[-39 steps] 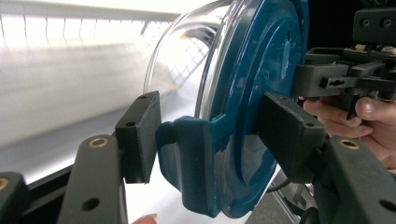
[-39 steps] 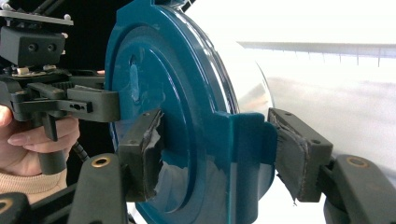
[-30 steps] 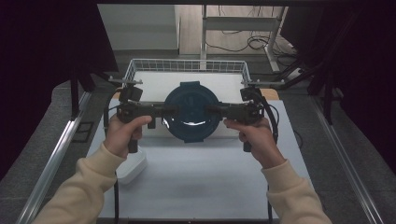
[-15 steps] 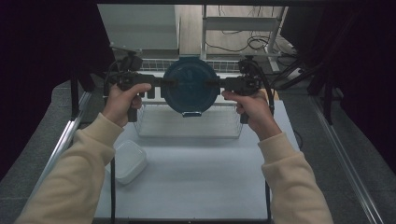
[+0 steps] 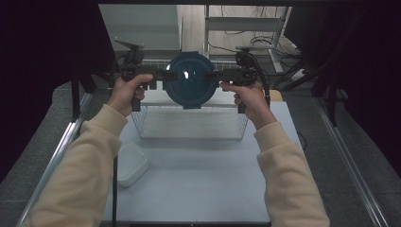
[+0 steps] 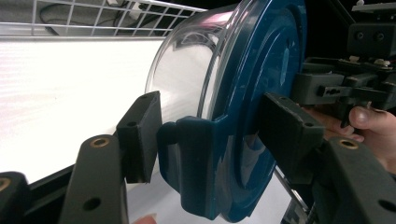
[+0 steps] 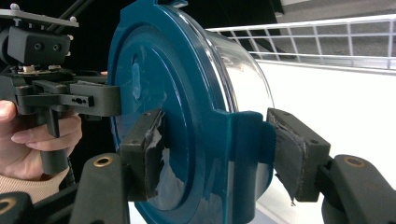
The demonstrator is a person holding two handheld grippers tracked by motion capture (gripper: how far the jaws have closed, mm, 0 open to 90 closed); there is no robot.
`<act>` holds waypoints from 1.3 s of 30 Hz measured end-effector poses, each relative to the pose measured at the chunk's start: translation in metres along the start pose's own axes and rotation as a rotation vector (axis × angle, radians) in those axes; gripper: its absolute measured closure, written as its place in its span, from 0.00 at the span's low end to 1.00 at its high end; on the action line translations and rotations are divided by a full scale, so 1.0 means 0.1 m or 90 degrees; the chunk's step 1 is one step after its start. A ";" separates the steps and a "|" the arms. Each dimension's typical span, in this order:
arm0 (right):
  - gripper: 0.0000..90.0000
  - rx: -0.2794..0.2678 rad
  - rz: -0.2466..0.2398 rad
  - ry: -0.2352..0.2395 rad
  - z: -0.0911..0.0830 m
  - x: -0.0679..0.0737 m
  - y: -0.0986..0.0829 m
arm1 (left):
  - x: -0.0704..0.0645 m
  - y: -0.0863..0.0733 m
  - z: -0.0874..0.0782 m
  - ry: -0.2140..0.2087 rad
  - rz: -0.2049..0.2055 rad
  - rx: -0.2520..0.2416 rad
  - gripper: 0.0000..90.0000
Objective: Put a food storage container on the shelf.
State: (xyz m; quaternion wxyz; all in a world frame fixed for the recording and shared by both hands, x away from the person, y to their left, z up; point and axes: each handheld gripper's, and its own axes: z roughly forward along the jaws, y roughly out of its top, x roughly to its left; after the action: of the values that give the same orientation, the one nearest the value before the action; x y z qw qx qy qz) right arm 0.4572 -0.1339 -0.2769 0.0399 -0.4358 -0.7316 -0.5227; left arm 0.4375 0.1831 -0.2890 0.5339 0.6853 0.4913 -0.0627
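A round container [image 5: 191, 80] with a dark blue lid and a clear body hangs in the air above the far part of a wire basket [image 5: 189, 138]. Its lid faces the person. My left gripper [image 5: 169, 74] is shut on the blue side latch [image 6: 196, 158] at its left. On the opposite latch [image 7: 243, 140] my right gripper [image 5: 213, 74] is shut. In the left gripper view the left gripper [image 6: 210, 133] clamps the lid's edge of the container [image 6: 252, 84]. The right gripper view shows the right gripper [image 7: 217, 151] doing the same on the container [image 7: 182, 84].
The wire basket stands at the back of the white table [image 5: 198, 184], with its floor bare. A small white lidded box [image 5: 130, 163] lies at the table's front left. Metal rails run along both table sides. Dark curtains and cables lie beyond.
Both grippers have carried the container up and away from the person, from low over the table to above the basket. The grip on both latches has held.
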 end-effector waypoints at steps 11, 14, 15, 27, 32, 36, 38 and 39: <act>0.43 0.006 0.042 -0.015 0.13 -0.22 0.04 | 0.23 0.07 0.19 -0.010 -0.041 0.008 0.44; 0.43 0.001 0.060 -0.013 0.17 -0.27 0.06 | 0.28 0.09 0.23 -0.015 -0.058 -0.001 0.44; 0.43 0.001 0.065 -0.012 0.18 -0.29 0.06 | 0.30 0.09 0.24 -0.015 -0.065 -0.003 0.44; 0.40 -0.007 0.182 0.000 0.34 -0.57 0.08 | 0.50 0.13 0.44 -0.015 -0.144 -0.014 0.42; 0.39 -0.011 0.212 0.003 0.36 -0.63 0.05 | 0.53 0.13 0.49 -0.018 -0.149 -0.022 0.41; 0.39 -0.017 0.207 0.000 0.35 -0.63 0.03 | 0.54 0.12 0.50 -0.021 -0.146 -0.028 0.41; 0.38 -0.021 0.206 -0.003 0.35 -0.62 0.02 | 0.53 0.12 0.51 -0.019 -0.144 -0.033 0.41; 0.37 -0.021 0.201 -0.006 0.35 -0.60 0.02 | 0.52 0.11 0.52 -0.016 -0.142 -0.036 0.40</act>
State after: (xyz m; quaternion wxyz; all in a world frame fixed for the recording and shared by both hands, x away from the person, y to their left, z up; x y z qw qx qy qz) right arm 0.5094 -0.1417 -0.3221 0.1107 -0.5488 -0.6452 -0.5199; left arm 0.4953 0.1744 -0.3352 0.5486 0.6103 0.5594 -0.1164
